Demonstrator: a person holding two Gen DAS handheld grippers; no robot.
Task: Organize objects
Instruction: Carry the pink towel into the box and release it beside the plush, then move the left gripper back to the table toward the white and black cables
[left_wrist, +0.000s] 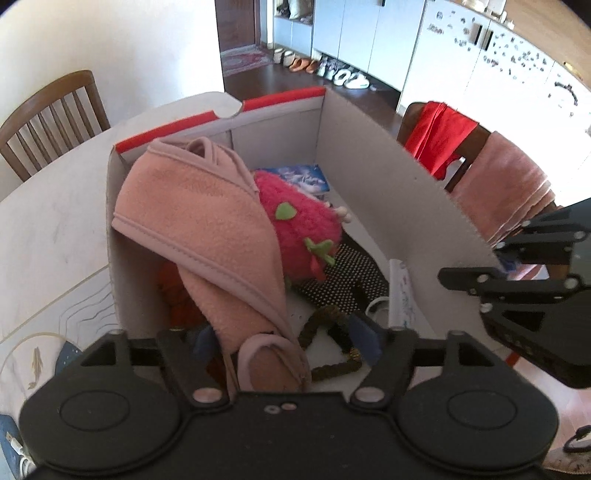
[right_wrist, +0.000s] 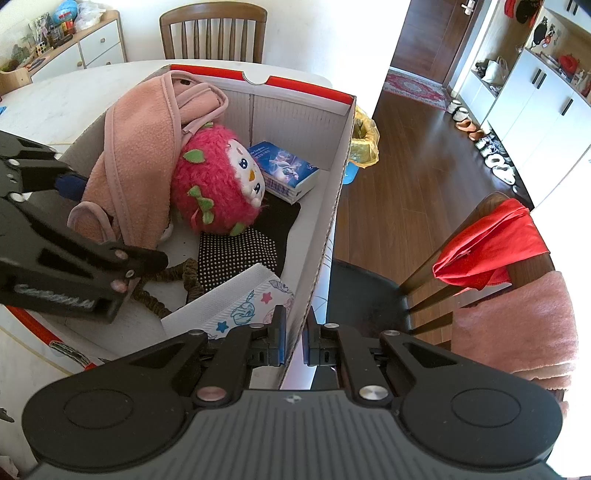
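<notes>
- Your left hand-held gripper (left_wrist: 288, 341) hangs over the near end of the cardboard box (left_wrist: 388, 177), fingers spread wide, with the tail of the pink fleece cloth (left_wrist: 207, 229) lying between them; it looks unclamped.
- Your right hand-held gripper (right_wrist: 293, 341) is pinched on the box's right wall, one pad inside, one outside, steadying it.
- The cloth drapes from the far left corner of the box down towards your left fingers, long axis running straight away from you; the left is clearly the nearer one.
- Beside it sit the pink plush toy (right_wrist: 218, 181), a book (right_wrist: 286, 170), a dotted black mat (right_wrist: 240, 247) and a tissue pack (right_wrist: 243, 306).
- The box stands on the tabletop (left_wrist: 48, 214).
</notes>
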